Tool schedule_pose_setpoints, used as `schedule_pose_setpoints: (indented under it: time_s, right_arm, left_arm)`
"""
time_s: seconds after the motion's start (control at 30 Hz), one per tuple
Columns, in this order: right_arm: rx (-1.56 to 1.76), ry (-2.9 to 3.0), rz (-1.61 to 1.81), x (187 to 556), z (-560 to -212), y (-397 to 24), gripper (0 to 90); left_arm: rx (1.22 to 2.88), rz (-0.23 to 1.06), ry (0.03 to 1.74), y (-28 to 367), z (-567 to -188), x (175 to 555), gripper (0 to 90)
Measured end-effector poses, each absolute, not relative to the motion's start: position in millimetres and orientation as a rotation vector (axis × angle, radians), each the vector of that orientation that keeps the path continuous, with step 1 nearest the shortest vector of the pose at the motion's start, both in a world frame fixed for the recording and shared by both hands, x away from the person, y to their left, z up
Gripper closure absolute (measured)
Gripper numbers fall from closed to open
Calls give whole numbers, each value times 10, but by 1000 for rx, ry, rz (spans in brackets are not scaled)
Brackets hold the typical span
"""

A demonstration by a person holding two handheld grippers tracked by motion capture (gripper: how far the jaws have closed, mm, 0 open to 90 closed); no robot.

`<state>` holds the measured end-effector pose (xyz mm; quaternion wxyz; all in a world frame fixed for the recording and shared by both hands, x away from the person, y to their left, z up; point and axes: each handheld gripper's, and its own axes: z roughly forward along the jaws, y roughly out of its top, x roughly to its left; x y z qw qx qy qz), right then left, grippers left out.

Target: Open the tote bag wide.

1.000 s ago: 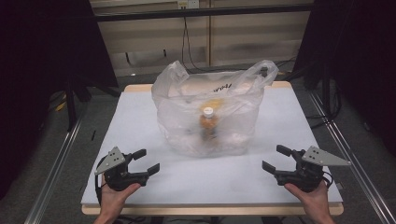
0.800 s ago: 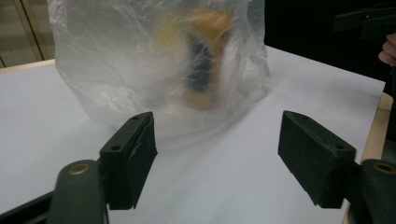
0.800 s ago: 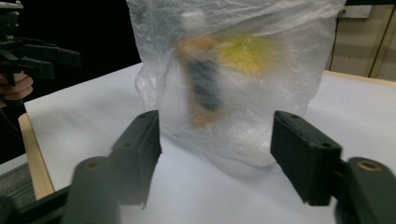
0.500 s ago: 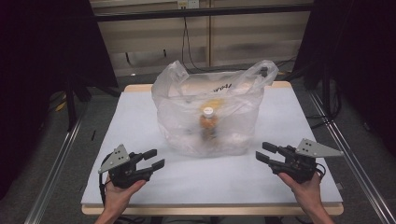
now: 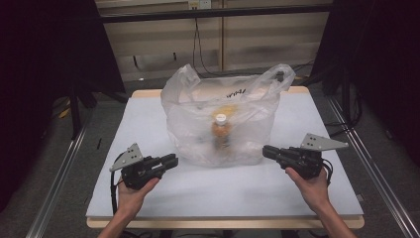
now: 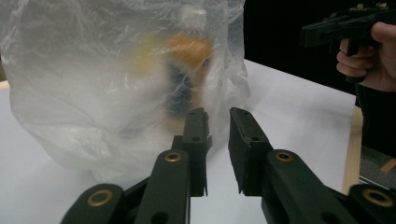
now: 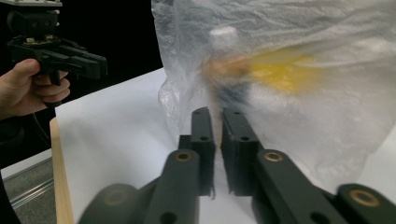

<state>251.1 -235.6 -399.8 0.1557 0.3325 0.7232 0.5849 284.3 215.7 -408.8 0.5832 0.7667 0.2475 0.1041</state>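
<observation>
Translucent crinkled plastic bag (image 5: 223, 124), upright mid-surface, holding orange white-capped bottle (image 5: 221, 131). Left hand-held gripper (image 5: 171, 161) and right hand-held gripper (image 5: 266, 151): jaws just closing, nearly clenched, empty, flanking bag.

A crinkled, translucent plastic carrier bag (image 5: 220, 124) stands upright at the middle of the white desk (image 5: 148, 119), its two handle loops raised. Inside, seen hazily, an amber bottle with a white cap (image 5: 220, 131) stands upright beside something yellow.
</observation>
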Motion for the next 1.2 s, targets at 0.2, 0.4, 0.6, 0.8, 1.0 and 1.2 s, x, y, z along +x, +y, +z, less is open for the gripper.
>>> schedule_pose_setpoints:
  time_s: [0.2, 0.4, 0.6, 0.8, 1.0, 1.2]
  right_arm:
    - [941, 2069, 1724, 2669, -3873, -2345, 900]
    - [928, 2112, 1696, 2748, -3869, -2276, 900]
    - [899, 2087, 1730, 2816, -3753, -2248, 900]
    - [890, 2099, 1728, 2896, -3617, -2195, 900]
    - [857, 2105, 1723, 2962, -3471, -2136, 900]
    - [830, 2089, 1731, 3047, -3334, -2076, 900]
  left_arm:
    - [1802, 232, 530, 1996, -4005, 2930, 846]
    - [1789, 226, 521, 1902, -3958, 2995, 900]
    - [1807, 216, 488, 1775, -3914, 3080, 900]
    - [1825, 216, 476, 1688, -3847, 3135, 900]
    - [1787, 184, 456, 1598, -3727, 3203, 900]
    - [1761, 189, 451, 1538, -3577, 3305, 900]
